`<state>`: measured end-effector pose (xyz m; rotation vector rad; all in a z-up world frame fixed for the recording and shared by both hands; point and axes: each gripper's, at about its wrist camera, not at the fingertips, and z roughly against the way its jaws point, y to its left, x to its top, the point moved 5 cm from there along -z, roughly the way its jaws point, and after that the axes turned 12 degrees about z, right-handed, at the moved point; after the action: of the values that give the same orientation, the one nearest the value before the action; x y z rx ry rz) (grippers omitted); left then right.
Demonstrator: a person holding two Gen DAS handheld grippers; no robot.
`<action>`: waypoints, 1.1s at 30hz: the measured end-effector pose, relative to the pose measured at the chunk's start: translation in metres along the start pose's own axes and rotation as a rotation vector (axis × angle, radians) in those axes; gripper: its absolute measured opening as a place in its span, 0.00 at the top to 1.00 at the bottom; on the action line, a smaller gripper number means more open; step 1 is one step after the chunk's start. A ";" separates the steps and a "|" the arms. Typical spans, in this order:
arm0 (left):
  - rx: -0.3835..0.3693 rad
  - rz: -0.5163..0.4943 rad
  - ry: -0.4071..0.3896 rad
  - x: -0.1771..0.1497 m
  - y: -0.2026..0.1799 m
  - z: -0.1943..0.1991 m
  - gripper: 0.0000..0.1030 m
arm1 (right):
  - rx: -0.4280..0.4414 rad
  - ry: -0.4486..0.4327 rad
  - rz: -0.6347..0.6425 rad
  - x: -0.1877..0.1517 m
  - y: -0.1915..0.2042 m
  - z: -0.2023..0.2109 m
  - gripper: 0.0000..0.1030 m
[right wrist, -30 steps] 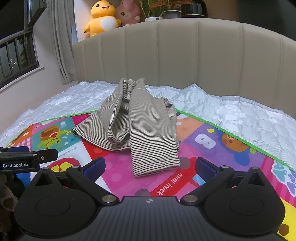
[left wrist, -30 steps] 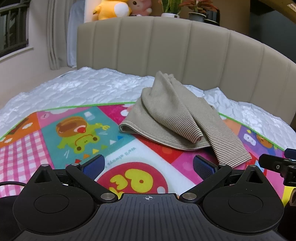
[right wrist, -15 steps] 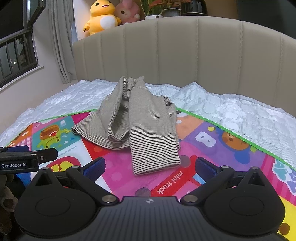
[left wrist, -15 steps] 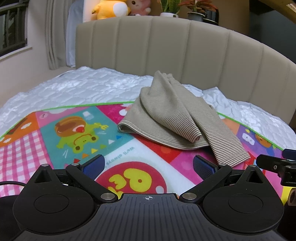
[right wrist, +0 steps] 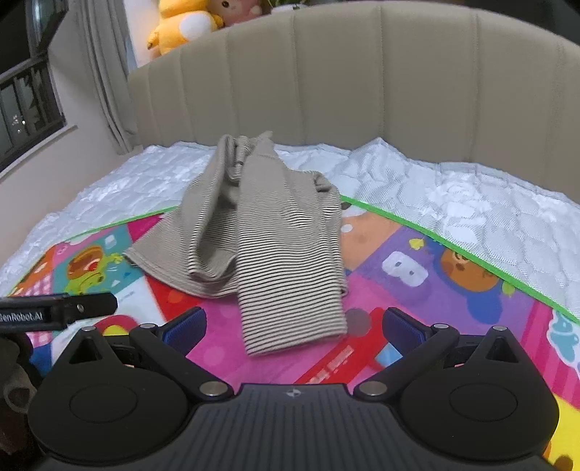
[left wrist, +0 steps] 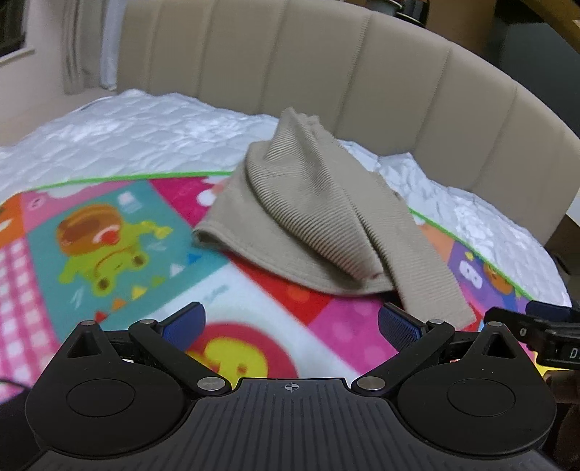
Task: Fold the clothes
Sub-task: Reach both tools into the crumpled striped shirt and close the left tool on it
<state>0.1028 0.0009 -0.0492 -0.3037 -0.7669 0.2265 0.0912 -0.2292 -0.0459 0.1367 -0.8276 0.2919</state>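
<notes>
A beige, thin-striped garment (left wrist: 311, 217) lies crumpled on a colourful cartoon play mat (left wrist: 119, 232), its top bunched toward the headboard and one long part (right wrist: 290, 290) trailing toward me. My left gripper (left wrist: 291, 320) is open, a short way in front of the garment's near hem, with nothing between its blue pads. My right gripper (right wrist: 293, 324) is open too, its jaws either side of the trailing end without touching it. Each gripper shows at the edge of the other's view: the right gripper (left wrist: 536, 322) and the left gripper (right wrist: 58, 308).
The mat (right wrist: 453, 275) covers a white quilted mattress (right wrist: 471, 203) against a padded beige headboard (right wrist: 344, 79). Plush toys (right wrist: 192, 21) sit on the ledge behind it. A curtain (right wrist: 105, 72) and a window (right wrist: 25, 101) are at the left.
Both grippers have moved forward and dipped toward the garment, which now looks larger. The headboard's top ledge has slipped out of the left view. Both grippers stay open.
</notes>
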 end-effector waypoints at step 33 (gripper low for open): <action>-0.026 -0.017 0.198 0.096 0.027 -0.163 0.65 | 0.175 0.197 -0.111 0.076 -0.033 -0.204 0.00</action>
<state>0.2827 0.0250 -0.1075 -0.3382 -0.5767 0.1674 0.2934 -0.1976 -0.1266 0.3124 -0.5961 0.2680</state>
